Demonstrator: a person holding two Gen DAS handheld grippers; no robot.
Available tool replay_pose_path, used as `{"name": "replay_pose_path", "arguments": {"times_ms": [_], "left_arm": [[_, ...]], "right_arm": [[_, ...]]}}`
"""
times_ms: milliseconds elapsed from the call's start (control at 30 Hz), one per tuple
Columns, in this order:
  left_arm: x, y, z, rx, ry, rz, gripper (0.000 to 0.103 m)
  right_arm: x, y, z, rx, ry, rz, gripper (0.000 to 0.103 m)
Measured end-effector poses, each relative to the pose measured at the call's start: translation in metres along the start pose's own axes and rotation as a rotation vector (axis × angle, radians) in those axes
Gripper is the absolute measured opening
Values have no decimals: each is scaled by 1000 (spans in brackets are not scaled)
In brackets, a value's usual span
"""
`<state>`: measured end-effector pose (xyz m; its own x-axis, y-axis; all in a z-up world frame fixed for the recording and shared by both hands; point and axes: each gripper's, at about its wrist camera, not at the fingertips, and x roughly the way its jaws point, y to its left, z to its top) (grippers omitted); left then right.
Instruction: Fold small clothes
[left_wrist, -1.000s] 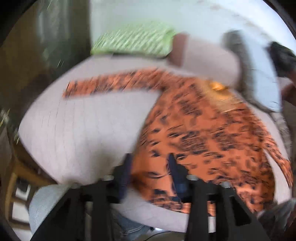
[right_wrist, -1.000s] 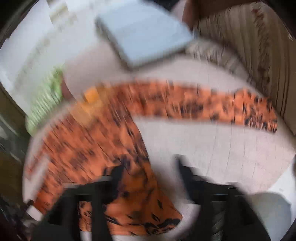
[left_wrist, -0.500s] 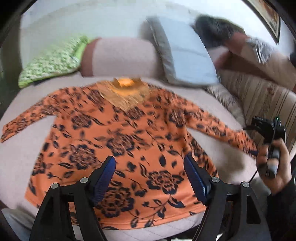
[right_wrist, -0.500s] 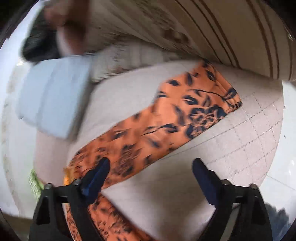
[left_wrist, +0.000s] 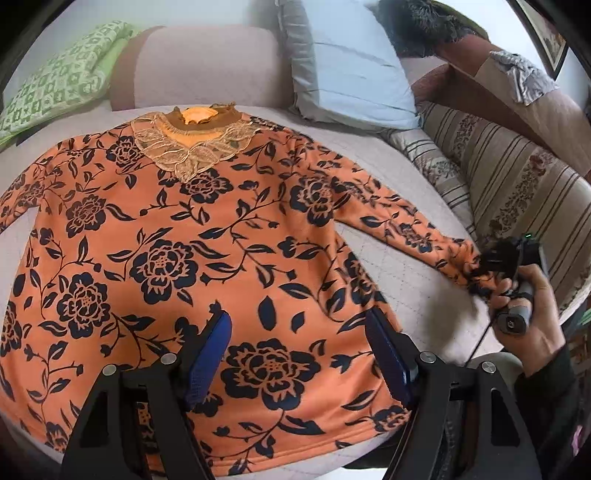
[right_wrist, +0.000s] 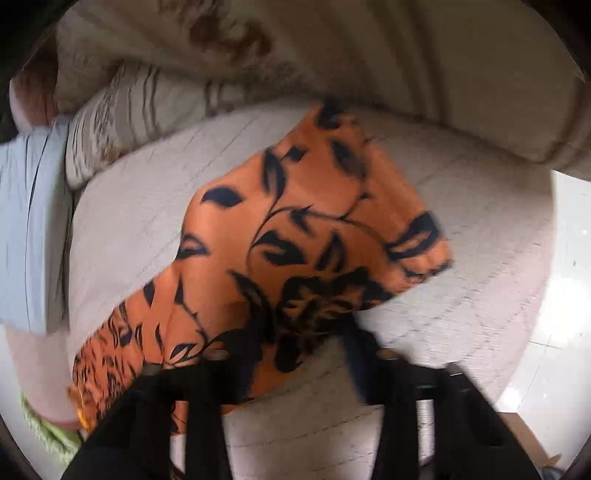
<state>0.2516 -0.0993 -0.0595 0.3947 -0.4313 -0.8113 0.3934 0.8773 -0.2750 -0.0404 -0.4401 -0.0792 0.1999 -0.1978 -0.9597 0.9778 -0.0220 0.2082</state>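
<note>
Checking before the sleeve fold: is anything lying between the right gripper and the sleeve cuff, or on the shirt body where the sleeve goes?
Nothing visible. The right gripper is at the sleeve cuff, and the orange shirt lies flat and bare; the left gripper hovers open over its hem.

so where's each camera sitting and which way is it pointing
Left wrist: sits on the left gripper above the hem, looking across the spread orange floral top toward the blue pillow; its open jaws, the right hand and the right gripper show.
Right wrist: sits on the right gripper low over the sleeve cuff, facing the striped sofa back; only its own blurred jaws show.
Shared: the top's sleeve, the blue pillow and the striped sofa back.
</note>
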Motion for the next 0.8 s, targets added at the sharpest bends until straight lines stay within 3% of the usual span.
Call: {"name": "replay_pose_path", "arguments": {"times_ms": [33, 100, 200, 333, 400, 467, 567, 667, 733, 800], "left_arm": [[1, 1, -1, -2, 3, -1, 74], [4, 4, 0, -11, 9, -9, 74], [-2, 11, 5, -28, 3, -30, 74], [-9, 30, 21, -60, -8, -89, 74], [-15, 48, 35, -87, -19, -111, 74], [-22, 70, 49, -114, -36, -116, 74], [-36, 108, 65, -167, -77, -98, 74], [-43, 151, 59, -227, -114, -93, 75], [-35, 184, 44, -321, -111, -112, 75], [-18, 217, 30, -490, -47, -163, 74]], "right_arm": [[-4, 0, -2, -7, -20, 3, 7], [-13, 1, -6, -7, -42, 53, 7], [-62, 15, -23, -108, -210, 148, 6], [-129, 68, -81, -429, -484, 267, 6], [-147, 90, -117, -594, -542, 360, 6], [-154, 109, -159, -756, -540, 449, 6], [-154, 139, -227, -999, -530, 510, 6], [-146, 159, -292, -1200, -434, 586, 6], [-130, 164, -333, -1328, -359, 609, 6], [-113, 161, -366, -1429, -298, 600, 6]]}}
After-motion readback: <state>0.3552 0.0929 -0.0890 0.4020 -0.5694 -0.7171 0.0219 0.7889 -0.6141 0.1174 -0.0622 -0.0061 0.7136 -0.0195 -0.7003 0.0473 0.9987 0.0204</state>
